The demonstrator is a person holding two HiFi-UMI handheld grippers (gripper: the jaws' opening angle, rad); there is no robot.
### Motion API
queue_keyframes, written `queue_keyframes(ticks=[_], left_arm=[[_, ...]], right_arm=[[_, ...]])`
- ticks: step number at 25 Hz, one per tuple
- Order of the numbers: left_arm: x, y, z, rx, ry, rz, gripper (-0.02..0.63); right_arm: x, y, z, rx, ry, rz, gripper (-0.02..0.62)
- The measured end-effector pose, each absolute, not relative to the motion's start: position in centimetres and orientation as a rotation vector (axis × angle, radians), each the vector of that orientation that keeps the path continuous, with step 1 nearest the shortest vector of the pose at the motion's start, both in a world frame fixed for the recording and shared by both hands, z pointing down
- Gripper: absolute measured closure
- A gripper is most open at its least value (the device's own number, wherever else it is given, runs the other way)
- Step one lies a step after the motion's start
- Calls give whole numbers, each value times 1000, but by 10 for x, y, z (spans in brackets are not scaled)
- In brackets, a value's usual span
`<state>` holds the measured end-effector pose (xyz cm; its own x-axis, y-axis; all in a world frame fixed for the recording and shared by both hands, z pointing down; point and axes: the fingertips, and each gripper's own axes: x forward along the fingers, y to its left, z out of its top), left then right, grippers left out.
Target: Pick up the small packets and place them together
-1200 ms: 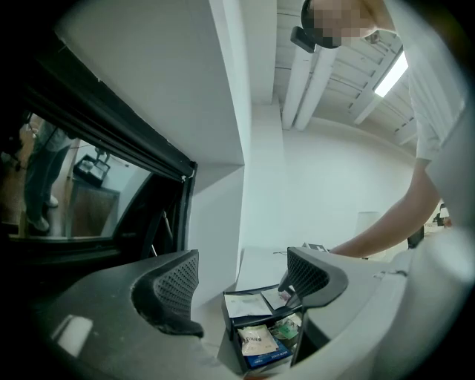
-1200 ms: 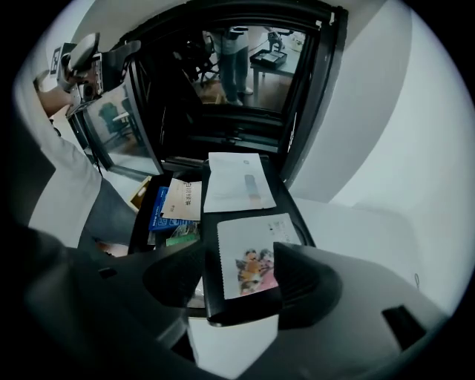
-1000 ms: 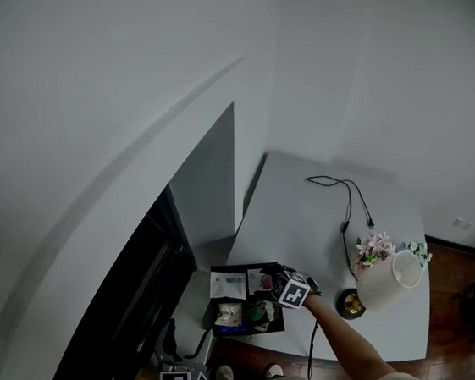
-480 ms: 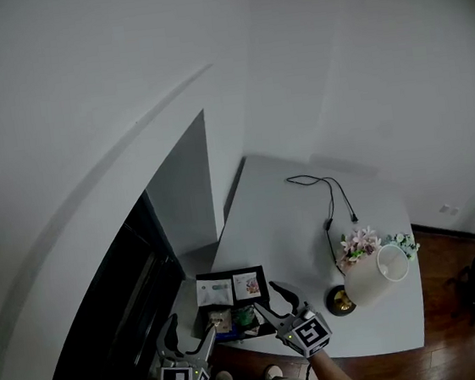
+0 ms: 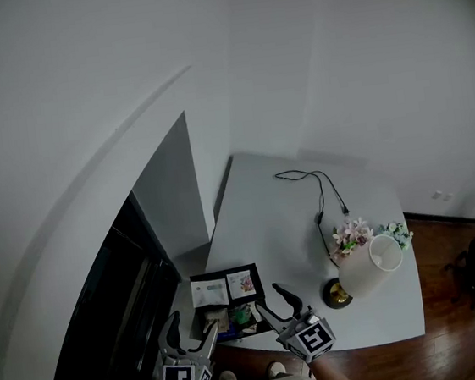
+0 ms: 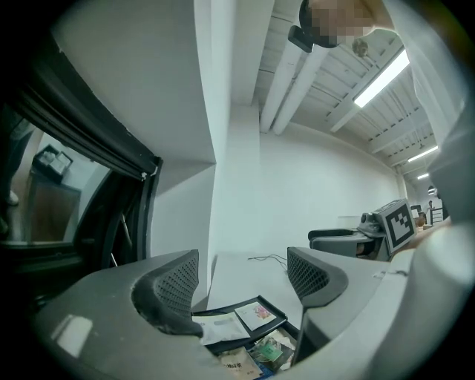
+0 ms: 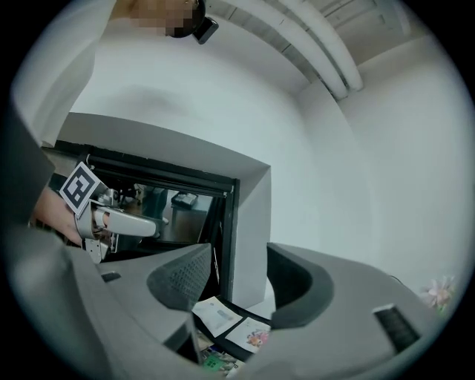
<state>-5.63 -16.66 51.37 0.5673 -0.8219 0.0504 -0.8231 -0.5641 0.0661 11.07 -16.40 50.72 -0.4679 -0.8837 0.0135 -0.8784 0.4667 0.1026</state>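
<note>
The left gripper (image 5: 192, 325) and the right gripper (image 5: 269, 299) both hover open and empty, the right jaws having just closed a little, above the small packets (image 5: 210, 294) in the black tray (image 5: 222, 273).

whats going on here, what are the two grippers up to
A person holds a gripper in each hand. The left gripper and right gripper hover level at the near side of a black tray of small packets, by the table corner. Both have jaws apart with nothing between them; the right one's jaws have just been closing a little. No packet is held.
</note>
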Motion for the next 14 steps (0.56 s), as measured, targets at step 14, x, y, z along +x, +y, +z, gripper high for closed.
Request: queue_keyframes(ticks=[14], left_arm=[[-60,-167,519,2696,-1409,29,232]], right_arm=[[97,-159,511,1539,-2631,-90,342]])
